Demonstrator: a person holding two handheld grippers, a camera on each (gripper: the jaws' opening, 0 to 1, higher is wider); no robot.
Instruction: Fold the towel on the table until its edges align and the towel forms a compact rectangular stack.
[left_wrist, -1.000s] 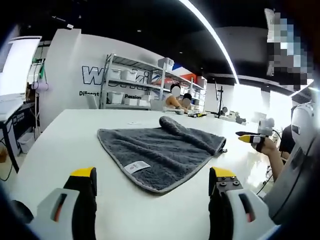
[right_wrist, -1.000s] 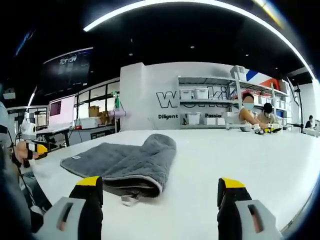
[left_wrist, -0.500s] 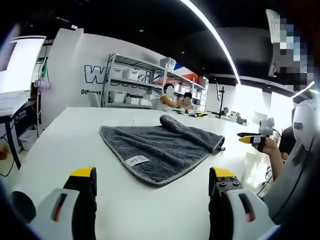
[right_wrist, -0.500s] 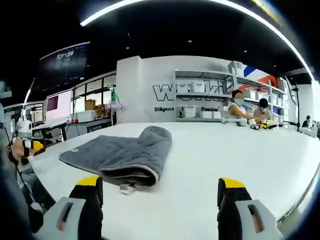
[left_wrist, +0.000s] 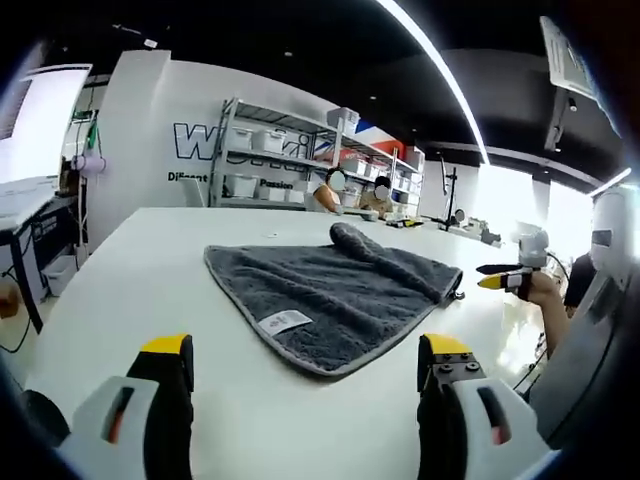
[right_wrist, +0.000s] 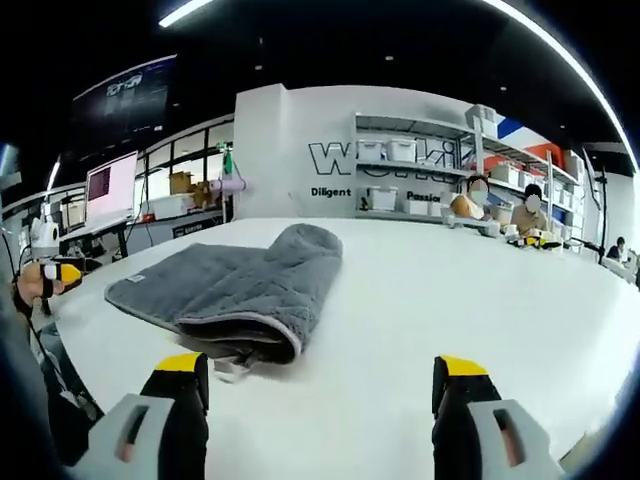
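Note:
A grey towel lies on the white table, partly folded, with a rolled hump at its far side and a white label near its near corner. My left gripper is open, above the table just short of that near corner. In the right gripper view the same towel lies ahead to the left, its folded end toward me. My right gripper is open over bare table, holding nothing. The right gripper's yellow tip shows at the left view's right edge; the left gripper's tip shows at far left.
Shelving with white bins stands behind the table against a white wall. Two people sit at the far end. Monitors and desks stand to the left. A person's hand holds the right gripper.
Both views have shifted slightly and the towel sits a bit lower and closer in each. The towel itself has not moved; both grippers stay open.

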